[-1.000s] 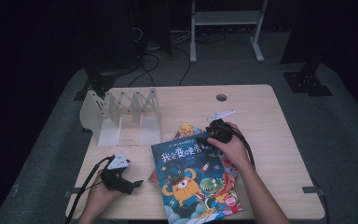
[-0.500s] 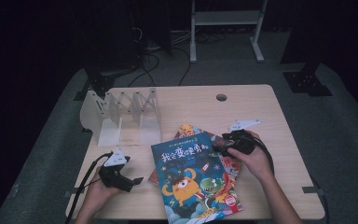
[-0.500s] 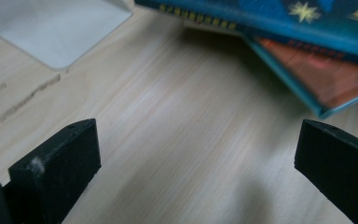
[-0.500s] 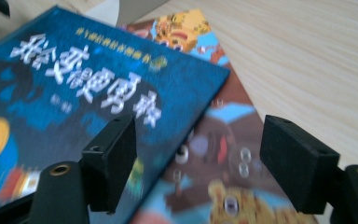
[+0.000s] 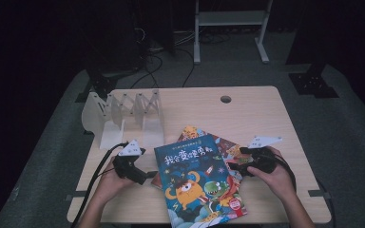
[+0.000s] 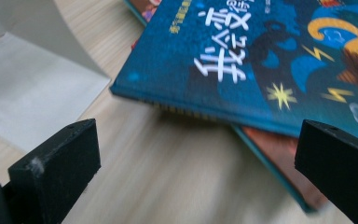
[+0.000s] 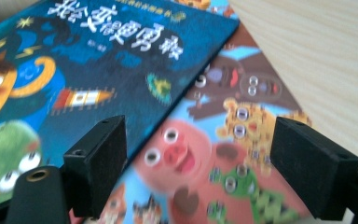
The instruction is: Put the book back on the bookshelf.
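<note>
The right hand-held gripper (image 5: 241, 166) has been drawn away from the far edge of the dark blue picture book with the orange monster on its cover (image 5: 197, 178) and is now placed at the book's right side, low over the table. Its jaws have just been opening and stand wide; in the right gripper view nothing is clamped between them, and only the blue cover (image 7: 98, 70) and the pink animal-patterned book lying beneath it (image 7: 223, 154) are seen past the jaws. The left hand-held gripper (image 5: 148, 176) has been brought in a little toward the book's left edge; its jaws are spread wide as well, with bare wood between them in the left gripper view and the blue book's corner (image 6: 242, 60) just ahead.

The blue book lies flat at the near middle of the light wooden table (image 5: 247, 109), overlapping the lower book. The white accordion-style file rack (image 5: 123, 116) stands unloaded at the far left. From this arrangement, a two-sided pickup of the top book is judged to be in preparation, no grasp having yet been made.
</note>
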The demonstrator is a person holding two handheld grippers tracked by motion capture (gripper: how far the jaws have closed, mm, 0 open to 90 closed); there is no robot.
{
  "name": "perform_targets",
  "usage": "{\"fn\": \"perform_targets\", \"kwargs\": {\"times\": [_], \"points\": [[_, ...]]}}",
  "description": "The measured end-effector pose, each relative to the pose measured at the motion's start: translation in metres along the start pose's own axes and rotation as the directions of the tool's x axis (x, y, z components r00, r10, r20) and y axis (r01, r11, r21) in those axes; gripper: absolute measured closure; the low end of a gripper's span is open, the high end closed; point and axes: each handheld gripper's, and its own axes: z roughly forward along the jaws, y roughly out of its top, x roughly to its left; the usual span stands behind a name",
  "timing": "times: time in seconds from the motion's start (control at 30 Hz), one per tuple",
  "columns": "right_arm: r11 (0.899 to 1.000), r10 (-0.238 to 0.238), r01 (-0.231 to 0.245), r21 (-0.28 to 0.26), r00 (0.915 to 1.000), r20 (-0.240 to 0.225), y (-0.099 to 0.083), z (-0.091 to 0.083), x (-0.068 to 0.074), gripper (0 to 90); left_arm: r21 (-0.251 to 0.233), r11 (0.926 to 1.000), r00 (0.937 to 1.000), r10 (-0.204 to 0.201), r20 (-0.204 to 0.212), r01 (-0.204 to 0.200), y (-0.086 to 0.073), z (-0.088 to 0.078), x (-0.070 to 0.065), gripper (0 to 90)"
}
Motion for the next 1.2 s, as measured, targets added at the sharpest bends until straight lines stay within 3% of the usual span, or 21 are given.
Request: {"fn": "perform_targets", "kwargs": {"times": [0.27, 0.6, 1.2], "points": [[1.0, 0.009, -0.009, -0.013, 0.9997, -0.021, -0.023, -0.019, 0.008, 17.2, -0.002, 1.0, 0.9998, 0.0, 0.019, 0.0, 0.017, 0.015, 0.01, 0.0], [1.0, -0.007, 0.007, 0.017, 0.9991, -0.042, -0.054, -0.032, 0.027, 17.2, 0.031, 0.9993, 0.9988, 0.019, 0.045, -0.02, 0.027, 0.036, 0.01, 0.0], [0.999, -0.052, 0.051, -0.01, 0.9904, -0.128, -0.08, -0.061, 0.062, 17.4, 0.028, 0.9996, 0.999, 0.003, 0.044, -0.004, 0.026, 0.036, 0.008, 0.0]]}}
